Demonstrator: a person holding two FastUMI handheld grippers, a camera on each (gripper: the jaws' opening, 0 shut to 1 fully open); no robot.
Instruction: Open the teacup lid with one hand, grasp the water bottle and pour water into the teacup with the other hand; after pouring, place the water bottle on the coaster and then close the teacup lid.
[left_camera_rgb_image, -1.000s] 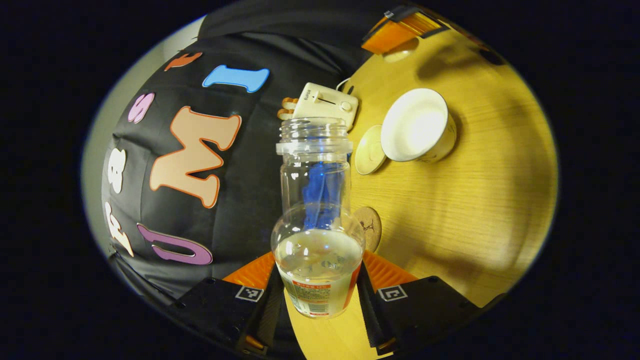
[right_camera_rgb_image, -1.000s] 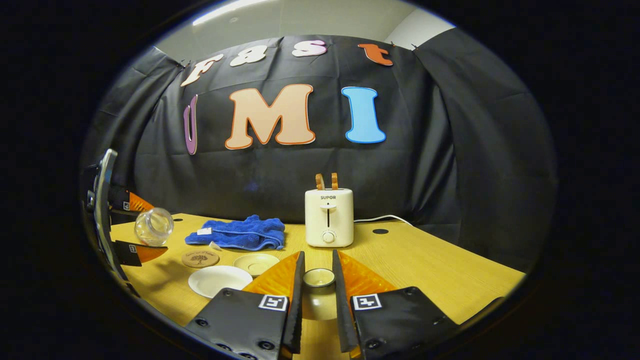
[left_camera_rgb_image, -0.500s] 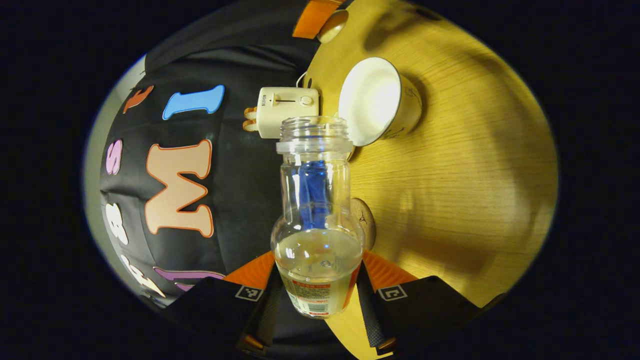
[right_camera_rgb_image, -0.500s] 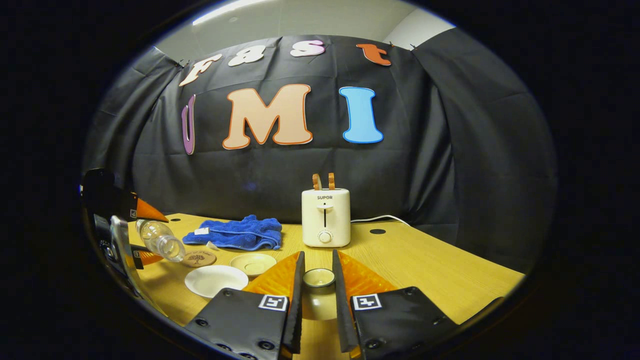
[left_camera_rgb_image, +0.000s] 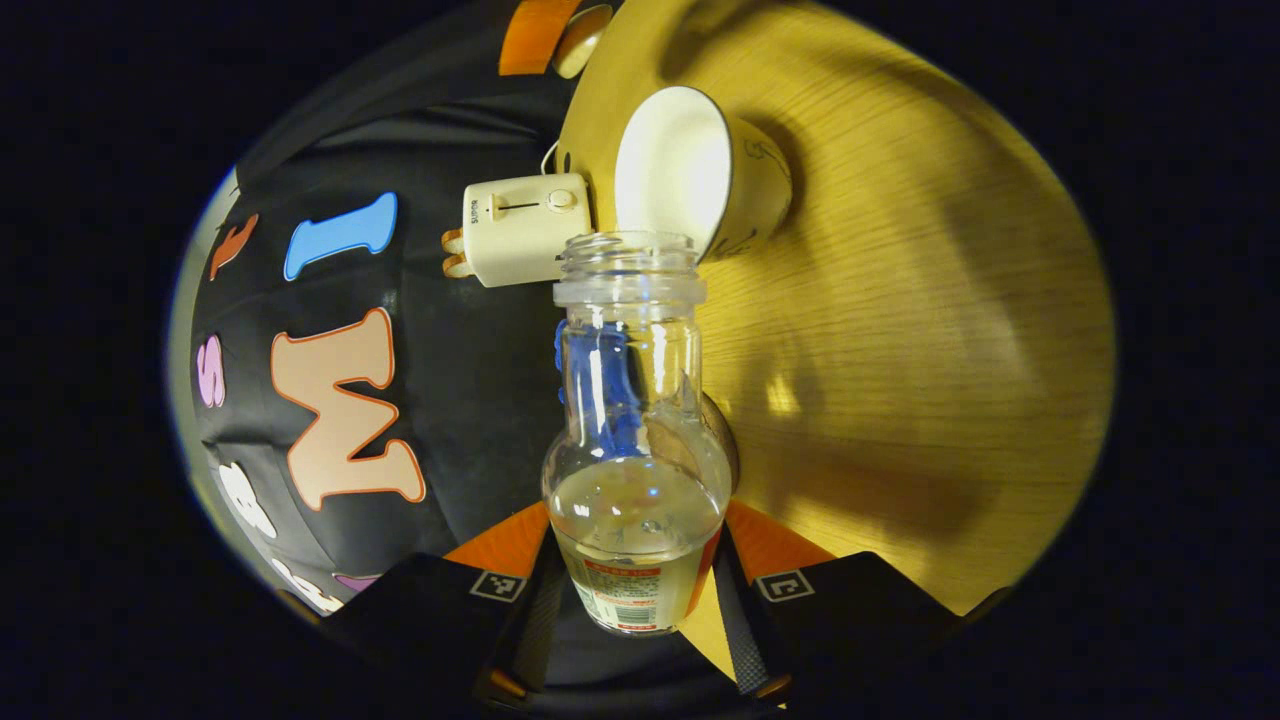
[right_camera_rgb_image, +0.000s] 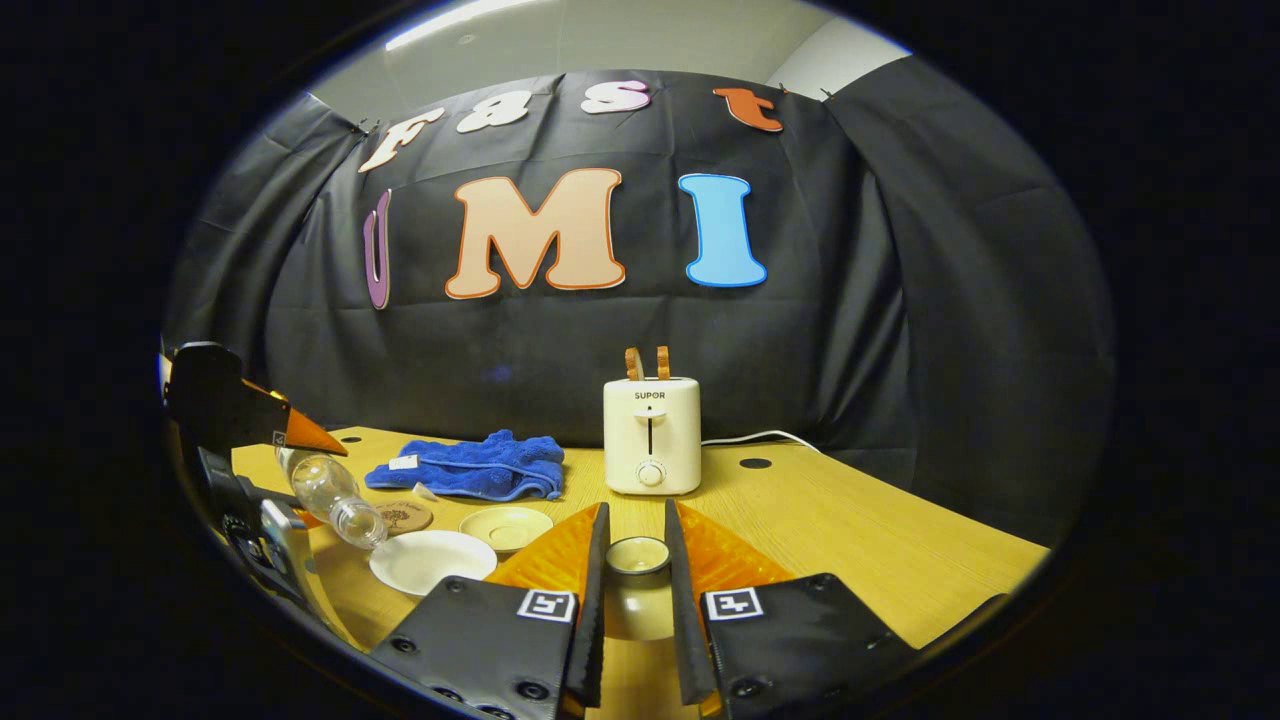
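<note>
One bottle, clamped in the left gripper, tipped neck-down toward one cup. One lid, pinched in the right gripper. One coaster, one table.

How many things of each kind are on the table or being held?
Water bottle: 1
Teacup: 1
Teacup lid: 1
Saucer: 1
Coaster: 1
Blue towel: 1
Toaster: 1
Total: 7
</note>
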